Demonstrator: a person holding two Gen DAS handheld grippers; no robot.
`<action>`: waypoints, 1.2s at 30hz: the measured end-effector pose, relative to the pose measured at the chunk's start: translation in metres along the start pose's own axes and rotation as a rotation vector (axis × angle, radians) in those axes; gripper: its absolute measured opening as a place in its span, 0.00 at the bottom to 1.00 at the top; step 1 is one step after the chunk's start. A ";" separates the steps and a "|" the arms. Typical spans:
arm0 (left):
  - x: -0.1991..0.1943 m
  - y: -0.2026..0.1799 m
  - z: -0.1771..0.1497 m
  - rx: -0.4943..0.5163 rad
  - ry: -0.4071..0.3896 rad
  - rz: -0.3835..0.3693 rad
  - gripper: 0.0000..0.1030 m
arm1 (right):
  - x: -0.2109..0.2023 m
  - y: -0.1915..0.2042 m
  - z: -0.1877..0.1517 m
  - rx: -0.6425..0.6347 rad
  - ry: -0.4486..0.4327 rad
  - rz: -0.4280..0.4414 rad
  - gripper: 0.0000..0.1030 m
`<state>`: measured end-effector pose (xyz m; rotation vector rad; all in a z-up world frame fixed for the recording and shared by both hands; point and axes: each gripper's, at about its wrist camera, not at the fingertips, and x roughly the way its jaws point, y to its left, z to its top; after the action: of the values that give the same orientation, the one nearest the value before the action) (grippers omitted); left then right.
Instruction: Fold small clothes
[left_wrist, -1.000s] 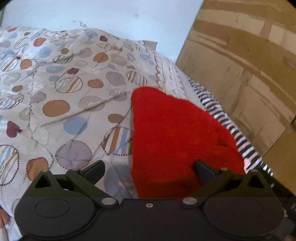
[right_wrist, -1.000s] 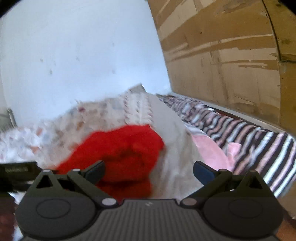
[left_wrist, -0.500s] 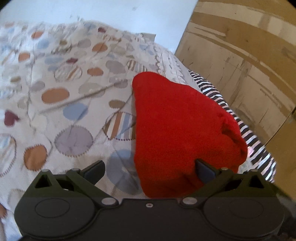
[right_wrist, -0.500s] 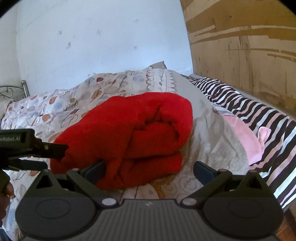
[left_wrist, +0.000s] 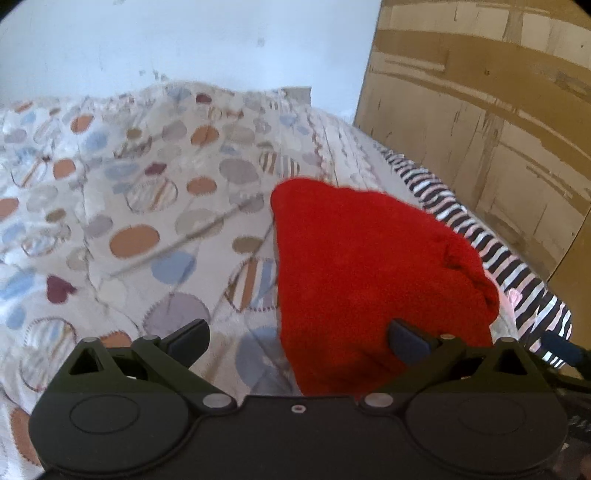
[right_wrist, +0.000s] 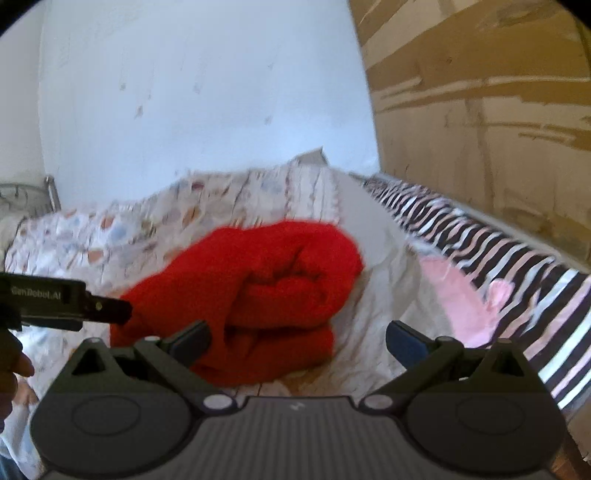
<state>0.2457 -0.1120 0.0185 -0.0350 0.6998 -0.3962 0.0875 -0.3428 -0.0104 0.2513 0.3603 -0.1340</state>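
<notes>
A red fleecy garment (right_wrist: 258, 291) lies bundled in thick rolled folds on the bed, resting on a cream quilt printed with orange, blue and grey circles (left_wrist: 122, 229). In the right wrist view its rolled end faces the camera, with one layer folded flat under the bulk. In the left wrist view the same red fleecy garment (left_wrist: 365, 269) shows as a broad smooth surface narrowing to a corner at the far end, with a bunched edge on its right side.

The left claw (left_wrist: 297, 336) has its fingers set wide apart and holds nothing; its right finger stands in front of the garment's near edge, and its left finger stands over bare quilt. Contact with the cloth cannot be confirmed. The left claw also appears in the right wrist view (right_wrist: 110, 310), its tip just beside the garment's left edge.

The right claw (right_wrist: 297, 338) is likewise spread wide and empty, low before the garment's near side; its left finger overlaps the red cloth in the view.

Right of the quilt lie a black-and-white striped sheet (right_wrist: 524, 266) and a pale pink cloth (right_wrist: 458, 291). A brown panelled wall (left_wrist: 487, 110) borders the bed.
</notes>
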 end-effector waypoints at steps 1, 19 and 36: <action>-0.004 0.000 0.001 -0.001 -0.009 -0.004 0.99 | -0.006 -0.003 0.003 0.008 -0.017 -0.003 1.00; -0.047 0.004 -0.006 0.012 -0.085 0.007 0.99 | -0.050 -0.010 0.013 0.056 -0.106 0.006 1.00; 0.007 0.029 0.015 -0.021 -0.034 -0.041 0.99 | 0.020 -0.052 0.006 0.237 0.038 0.130 1.00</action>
<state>0.2701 -0.0890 0.0205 -0.0761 0.6706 -0.4267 0.0988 -0.3959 -0.0239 0.5104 0.3647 -0.0439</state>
